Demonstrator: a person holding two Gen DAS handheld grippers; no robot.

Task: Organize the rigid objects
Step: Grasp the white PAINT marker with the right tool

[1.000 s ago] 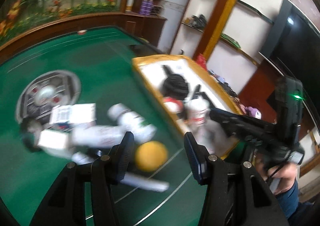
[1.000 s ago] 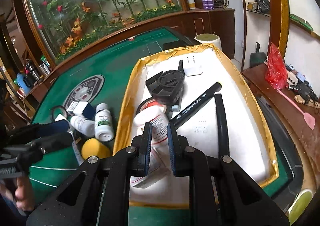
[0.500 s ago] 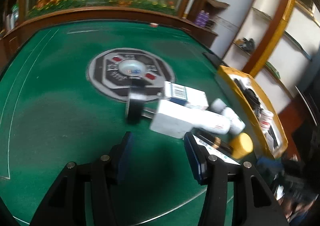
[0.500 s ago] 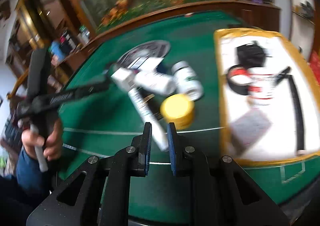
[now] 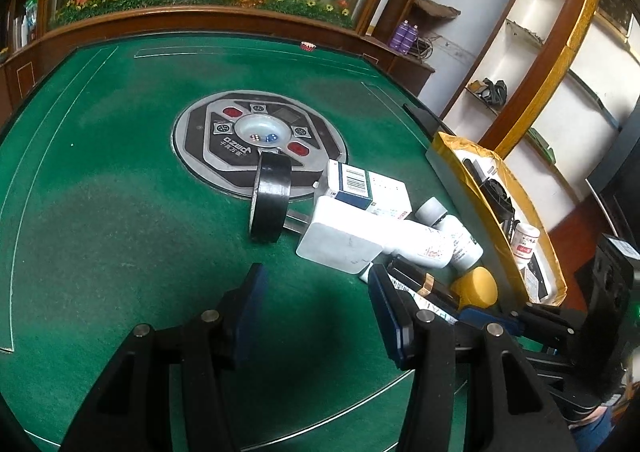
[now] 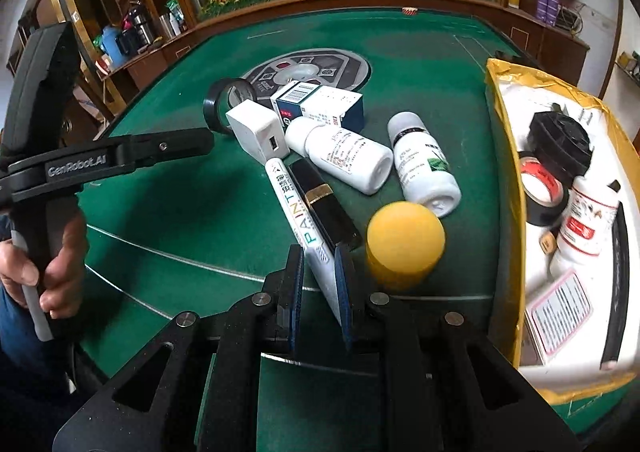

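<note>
Here the paint marker is seen lying on the green surface directly ahead of the right tool, its long axis running away toward the charger. That tool is nearer; its jaws are together, empty. The left tool is held apart. Since a second ago, both views have been swung from the tray toward the pile.

Black grippers, blue-padded fingers, silver screws.
</note>
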